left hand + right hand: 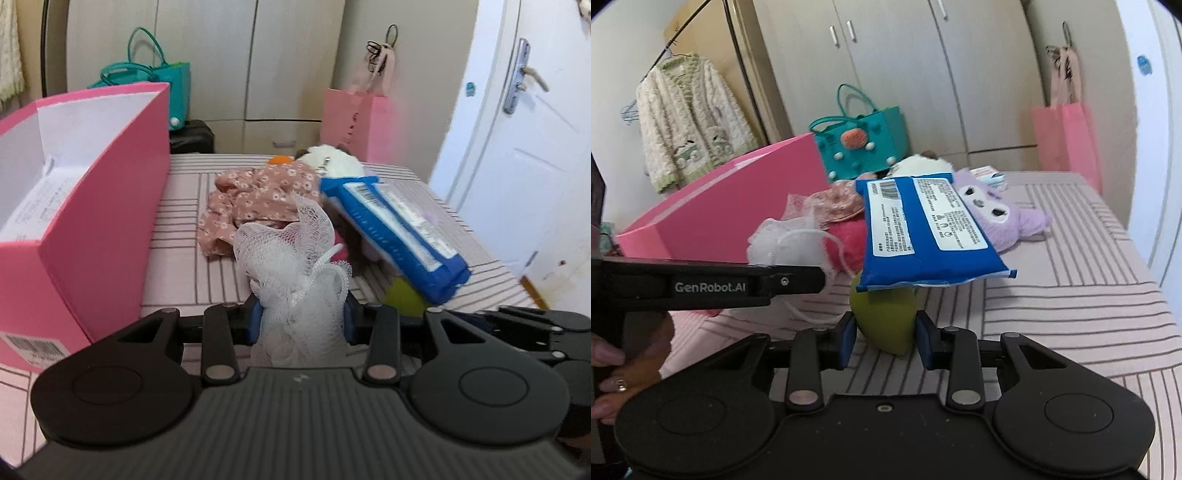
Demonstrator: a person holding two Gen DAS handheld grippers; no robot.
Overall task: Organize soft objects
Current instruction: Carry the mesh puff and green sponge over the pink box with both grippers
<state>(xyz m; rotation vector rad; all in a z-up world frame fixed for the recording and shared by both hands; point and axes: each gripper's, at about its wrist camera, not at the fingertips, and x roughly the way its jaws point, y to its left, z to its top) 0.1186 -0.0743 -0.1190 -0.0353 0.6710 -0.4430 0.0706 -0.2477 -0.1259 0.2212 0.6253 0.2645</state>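
Left tool point(301, 317) clamped on one white mesh pouf point(295, 266), right tool point(886, 341) around one green toy point(884, 317), touch unclear, one blue pack point(923, 229)

Bare striped bedcover point(1071, 314) fills the right half of the right wrist view, open for passage. At centre, the blue pack point(923, 229) overhangs the green object point(886, 314). The pink box point(92, 229) walls off the left of the left wrist view.

Matte black left gripper point(302, 325) and right gripper point(885, 341), 2 blue finger pads point(847, 341) each, silver pivot screws, ribbed housing, white GenRobot.AI lettering, bare hand point(613, 373) wearing a ring.
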